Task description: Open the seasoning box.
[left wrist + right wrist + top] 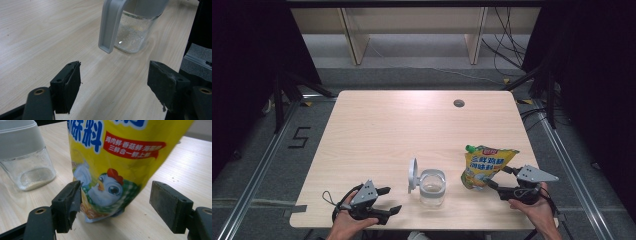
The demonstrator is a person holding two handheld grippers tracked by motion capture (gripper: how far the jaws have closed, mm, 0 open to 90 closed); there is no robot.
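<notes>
Yellow seasoning pouch standing on the desk, right jaws released around it

The yellow plastic stand-up pouch with a green cap [487, 166] stands near the light wooden desk's [382, 130] front right edge, between the right gripper's [492, 184] spread jaws; whether the left pad touches it I cannot tell. Left of it sits a clear glass jar with a raised grey flip lid [432, 186]; the left gripper [388, 200], jaws released and empty, rests nearby.

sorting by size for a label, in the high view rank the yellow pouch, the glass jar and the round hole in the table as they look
1. yellow seasoning pouch
2. glass jar with its open grey lid, somewhat smaller
3. round hole, smallest, though farther from the camera
</notes>
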